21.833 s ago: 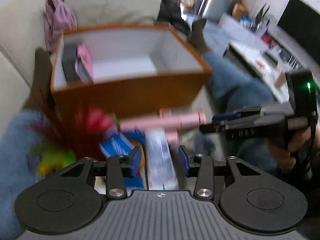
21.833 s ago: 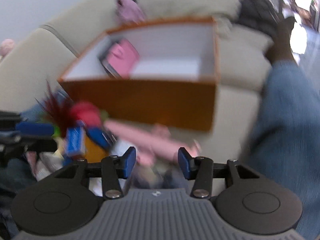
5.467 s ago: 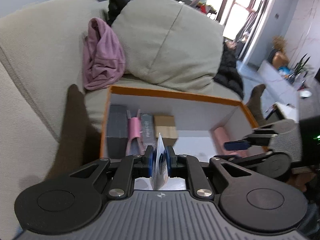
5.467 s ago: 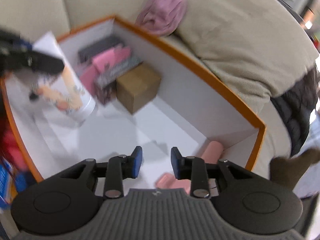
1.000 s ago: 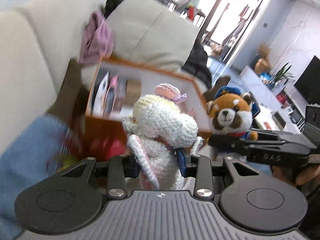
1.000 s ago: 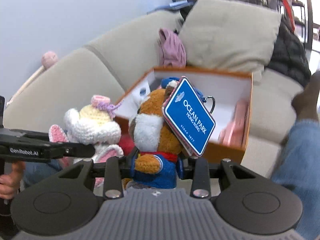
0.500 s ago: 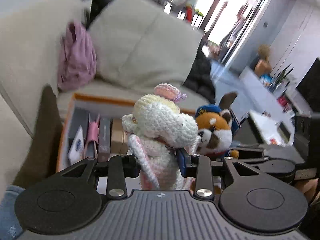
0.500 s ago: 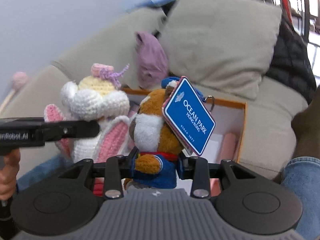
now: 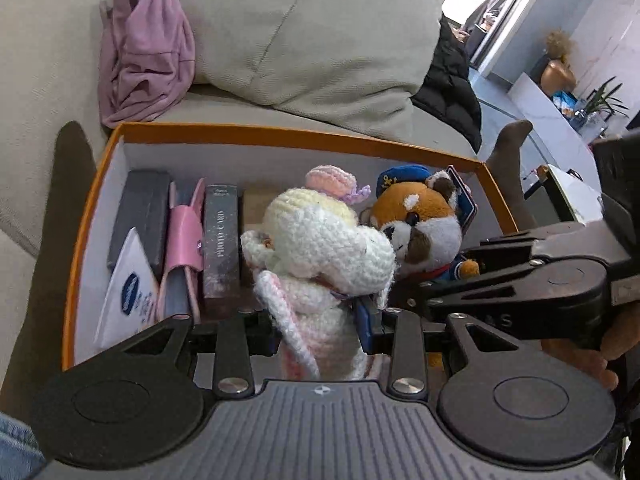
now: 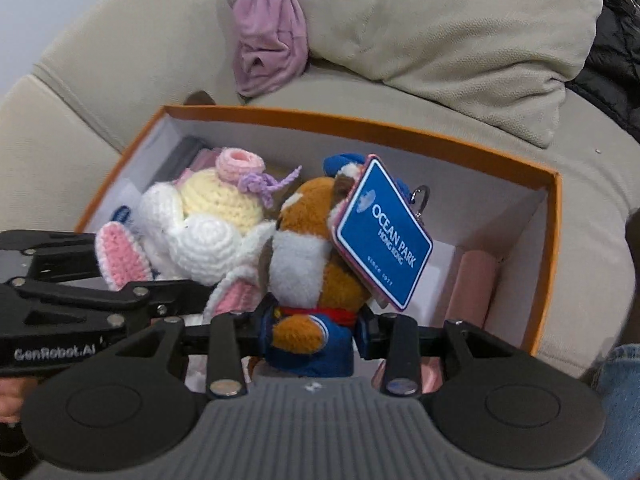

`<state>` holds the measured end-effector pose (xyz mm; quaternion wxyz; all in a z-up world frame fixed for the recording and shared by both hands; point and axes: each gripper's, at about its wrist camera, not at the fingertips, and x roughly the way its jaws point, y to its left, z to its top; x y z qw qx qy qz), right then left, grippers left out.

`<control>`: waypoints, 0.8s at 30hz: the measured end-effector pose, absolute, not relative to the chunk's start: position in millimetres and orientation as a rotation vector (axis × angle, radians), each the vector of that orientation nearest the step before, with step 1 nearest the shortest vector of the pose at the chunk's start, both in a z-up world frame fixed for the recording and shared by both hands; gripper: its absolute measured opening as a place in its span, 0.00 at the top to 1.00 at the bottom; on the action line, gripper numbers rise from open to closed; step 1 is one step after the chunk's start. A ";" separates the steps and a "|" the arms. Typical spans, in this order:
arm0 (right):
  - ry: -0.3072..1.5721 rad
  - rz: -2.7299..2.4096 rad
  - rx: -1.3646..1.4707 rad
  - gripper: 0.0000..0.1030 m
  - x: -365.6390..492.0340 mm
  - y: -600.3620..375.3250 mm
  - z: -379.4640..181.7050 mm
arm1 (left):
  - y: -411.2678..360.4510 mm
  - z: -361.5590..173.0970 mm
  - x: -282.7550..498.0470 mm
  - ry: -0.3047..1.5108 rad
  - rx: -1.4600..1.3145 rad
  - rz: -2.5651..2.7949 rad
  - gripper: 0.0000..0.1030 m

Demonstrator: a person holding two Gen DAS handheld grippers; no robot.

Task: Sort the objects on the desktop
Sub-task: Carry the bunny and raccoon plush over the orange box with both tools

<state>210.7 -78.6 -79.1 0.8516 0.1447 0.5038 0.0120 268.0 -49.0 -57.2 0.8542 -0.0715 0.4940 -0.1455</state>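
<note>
A white crochet bunny (image 9: pixel 320 248) with a pink hat is clamped in my left gripper (image 9: pixel 320 326), which is shut on its lower body. Beside it on the right is a red panda plush (image 9: pixel 424 224) in a blue sailor suit. Its blue "Ocean Park" tag (image 10: pixel 384 232) hangs off its head. My right gripper (image 10: pixel 314 328) has the panda's blue body between its jaws, which are opening; the pads still touch it. Both toys hang side by side, touching, over the open orange box (image 10: pixel 360 122) on the sofa. The box floor under them is hidden.
Along the box's left side stand a dark case (image 9: pixel 140 216), a pink wallet (image 9: pixel 184 240), a dark card box (image 9: pixel 221 240) and a white card (image 9: pixel 128 292). A pink roll (image 10: pixel 472 280) lies at its right end. Behind are a purple cloth (image 9: pixel 140 48) and cushion (image 9: pixel 312 32).
Both grippers have moved forward and down with their toys, from in front of the box to over its opening. The toys have come together and now touch.
</note>
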 end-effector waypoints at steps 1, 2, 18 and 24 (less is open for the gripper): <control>1.067 0.019 0.295 0.56 215.2 -80.5 -80.5 | -50.4 -57.5 268.2 1.038 -0.142 -0.311 0.61; 1.074 0.013 0.282 0.56 216.9 -80.5 -80.9 | -51.9 -57.0 268.0 1.036 -0.135 -0.312 0.60; 1.142 -0.010 0.281 0.56 218.6 -94.5 -72.5 | -68.0 -58.4 278.7 1.016 -0.065 -0.372 0.60; 1.188 0.033 0.202 0.53 217.8 -86.1 -66.6 | -59.7 -59.0 280.7 1.016 -0.113 -0.378 0.60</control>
